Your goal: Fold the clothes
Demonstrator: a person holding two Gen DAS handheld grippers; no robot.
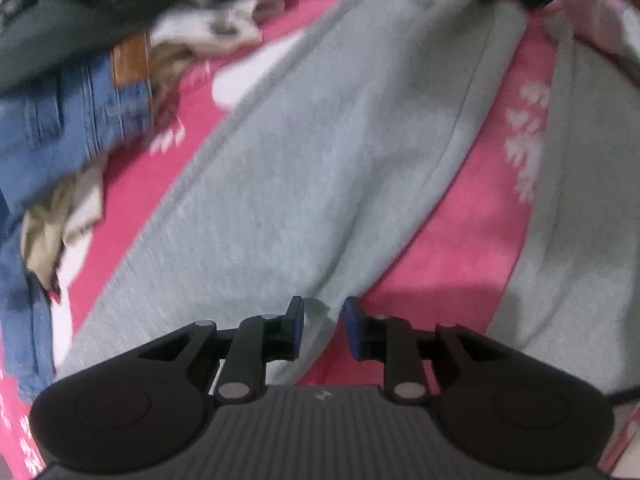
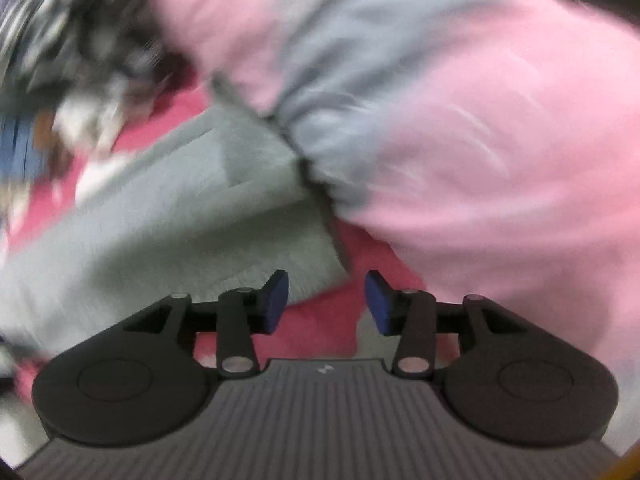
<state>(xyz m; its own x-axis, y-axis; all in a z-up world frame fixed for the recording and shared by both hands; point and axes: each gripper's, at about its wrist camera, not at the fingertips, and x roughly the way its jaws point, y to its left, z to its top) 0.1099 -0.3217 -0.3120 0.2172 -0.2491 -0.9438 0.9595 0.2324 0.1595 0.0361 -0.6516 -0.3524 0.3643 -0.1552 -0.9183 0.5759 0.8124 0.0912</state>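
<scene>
Left gripper [image 1: 323, 328] parted around grey trousers [image 1: 320, 152] cuff, not clamped. Right gripper [image 2: 326, 300] open, empty. Jeans [image 1: 60, 128] at 9 o'clock on pink blanket [image 1: 460, 240].

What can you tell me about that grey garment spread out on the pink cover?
The grey garment looks like soft fleecy sweatpants, two legs splayed on the pink cover, seams along the edges. One leg end lies between the open pads of the left hand-held gripper, grip unclear. Jeans lie beside it; a pink-and-grey garment overlaps its far end.
</scene>
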